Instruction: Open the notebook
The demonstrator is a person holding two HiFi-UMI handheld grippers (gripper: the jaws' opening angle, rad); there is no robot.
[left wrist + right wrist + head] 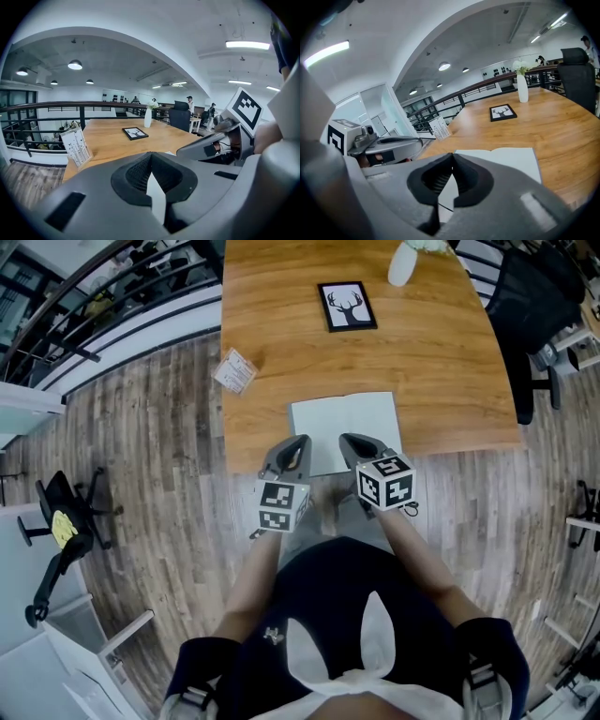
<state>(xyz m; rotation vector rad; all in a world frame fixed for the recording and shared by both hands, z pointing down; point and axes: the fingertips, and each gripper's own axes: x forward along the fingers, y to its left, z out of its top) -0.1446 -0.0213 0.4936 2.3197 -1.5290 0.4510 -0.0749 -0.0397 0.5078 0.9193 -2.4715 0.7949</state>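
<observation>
Dark sleeves and a white collar fill the bottom of the head view. Beyond them the left hand-held gripper [300, 442] and right hand-held gripper [352, 440] sit side by side, each with a cube of black-and-white square markers (left cube [281, 505], right cube [386, 482]). Both hand-held grippers are clenched, pads together on nothing. Their tips show over the near edge of the notebook [347, 423], which lies open, blank white pages up, at the near edge of the wooden table [441, 371]. Farther back lie a framed deer silhouette [347, 306] and a white vase [403, 266]. A printed card [234, 371] stands at the table's left edge, its print too small to read.
</observation>
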